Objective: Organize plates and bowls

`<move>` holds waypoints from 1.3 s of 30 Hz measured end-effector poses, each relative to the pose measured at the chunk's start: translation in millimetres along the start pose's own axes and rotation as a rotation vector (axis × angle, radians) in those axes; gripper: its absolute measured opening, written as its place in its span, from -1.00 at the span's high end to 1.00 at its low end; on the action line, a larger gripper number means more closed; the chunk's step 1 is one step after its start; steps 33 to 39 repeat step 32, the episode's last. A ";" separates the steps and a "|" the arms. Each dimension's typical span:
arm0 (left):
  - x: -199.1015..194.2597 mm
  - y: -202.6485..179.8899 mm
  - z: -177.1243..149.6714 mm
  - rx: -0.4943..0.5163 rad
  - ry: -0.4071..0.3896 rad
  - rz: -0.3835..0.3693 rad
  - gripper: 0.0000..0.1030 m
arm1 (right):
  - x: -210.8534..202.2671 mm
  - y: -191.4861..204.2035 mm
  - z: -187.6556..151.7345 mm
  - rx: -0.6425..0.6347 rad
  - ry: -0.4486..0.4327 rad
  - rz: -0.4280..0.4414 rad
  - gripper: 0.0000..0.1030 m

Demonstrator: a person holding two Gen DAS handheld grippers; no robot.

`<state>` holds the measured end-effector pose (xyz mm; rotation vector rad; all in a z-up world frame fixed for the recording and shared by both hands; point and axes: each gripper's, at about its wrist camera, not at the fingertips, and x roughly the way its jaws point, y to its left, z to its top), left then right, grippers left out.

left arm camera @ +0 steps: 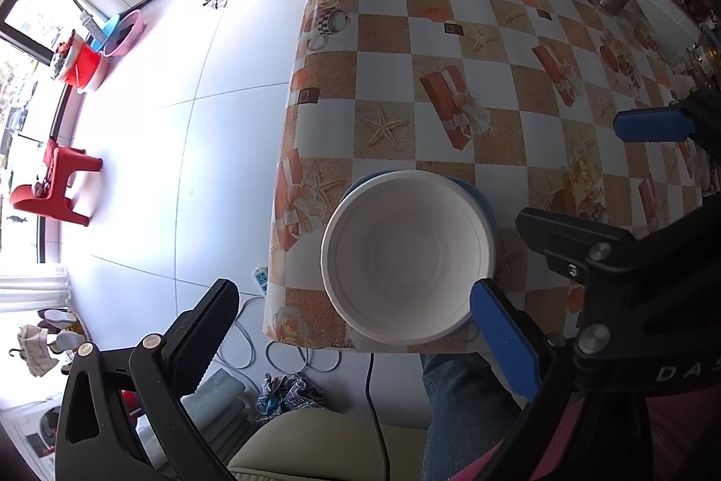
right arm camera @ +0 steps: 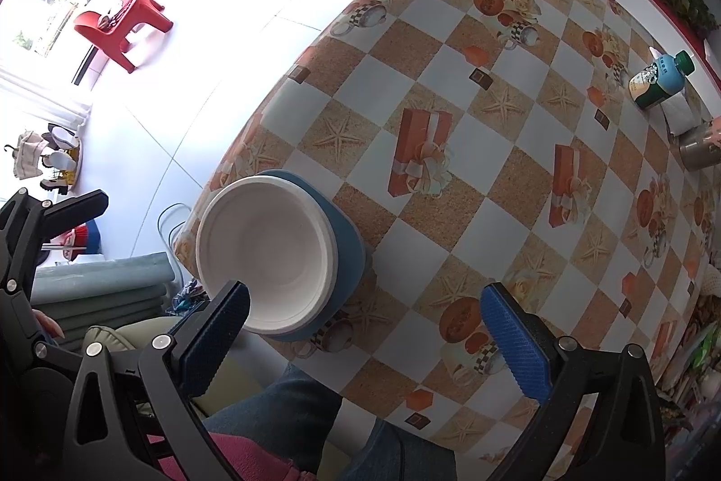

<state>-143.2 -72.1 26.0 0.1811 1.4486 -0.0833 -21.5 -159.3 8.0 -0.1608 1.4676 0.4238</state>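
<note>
White bowl (left arm camera: 408, 258) nested on blue plate (right arm camera: 347, 237) at table (left arm camera: 495, 75) corner: stack compact. My left gripper (left arm camera: 356, 327) and right gripper (right arm camera: 369, 327) both spread wide, holding nothing.

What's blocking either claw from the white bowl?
Nothing visible. The white bowl sits on the blue plate at the table's near corner. The left claw and right claw are open, with clear air between.

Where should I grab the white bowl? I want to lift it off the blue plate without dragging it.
Take the white bowl by its thin flared rim, one finger inside and one outside. Come from the near table edge, where the rim overhangs the blue plate and faces both open grippers. The left gripper looks closest, so it probably suits best.
</note>
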 end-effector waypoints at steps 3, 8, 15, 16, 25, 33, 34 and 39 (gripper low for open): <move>0.1 -0.4 0.0 0.000 0.001 0.000 -0.99 | 0.9 -0.1 -0.4 0.001 0.001 0.002 -1.00; 0.5 -1.1 0.4 0.000 0.003 0.001 -0.99 | 1.9 -1.1 0.5 0.007 0.006 0.008 -1.00; 3.5 -2.3 0.0 0.024 0.010 0.006 -0.99 | 3.4 -2.9 1.3 0.009 0.013 0.014 -1.00; 3.5 -2.5 0.4 0.027 0.011 0.007 -0.99 | 3.8 -3.1 1.3 0.009 0.014 0.016 -1.00; 5.7 -4.2 1.1 0.036 0.027 0.006 -0.99 | 6.5 -3.1 0.2 0.005 0.022 0.023 -1.00; 3.0 2.8 5.7 -0.006 0.012 -0.001 -0.99 | 8.9 -4.7 1.3 0.004 0.025 0.050 -1.00; 3.0 2.8 5.7 -0.006 0.012 -0.001 -0.99 | 8.9 -4.7 1.3 0.004 0.025 0.050 -1.00; 3.0 2.8 5.7 -0.006 0.012 -0.001 -0.99 | 8.9 -4.7 1.3 0.004 0.025 0.050 -1.00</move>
